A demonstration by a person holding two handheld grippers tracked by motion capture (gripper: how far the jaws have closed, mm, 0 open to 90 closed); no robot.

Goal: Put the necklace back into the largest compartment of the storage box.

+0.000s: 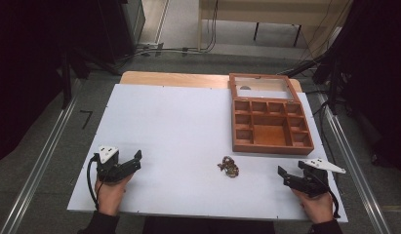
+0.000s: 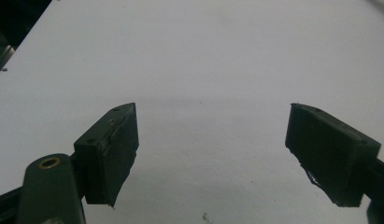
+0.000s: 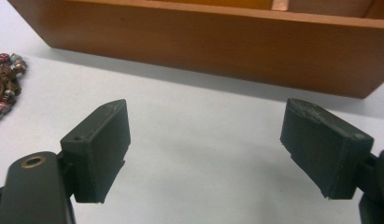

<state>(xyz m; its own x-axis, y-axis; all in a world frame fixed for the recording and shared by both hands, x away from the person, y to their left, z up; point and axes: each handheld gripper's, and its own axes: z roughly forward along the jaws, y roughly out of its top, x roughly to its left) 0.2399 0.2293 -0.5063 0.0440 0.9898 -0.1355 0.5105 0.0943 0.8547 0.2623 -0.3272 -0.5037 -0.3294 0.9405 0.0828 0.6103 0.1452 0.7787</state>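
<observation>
Beaded bracelet [image 1: 229,166] lies bunched on white table [image 1: 178,126], between your two grippers, just short of wooden box's near wall. Left to right: your left gripper [image 1: 134,160] rests at near left of table, jaws wide, nothing between them. Your right gripper [image 1: 289,171] rests at near right, jaws wide and empty, facing wooden box [image 1: 269,122], lid open.
</observation>
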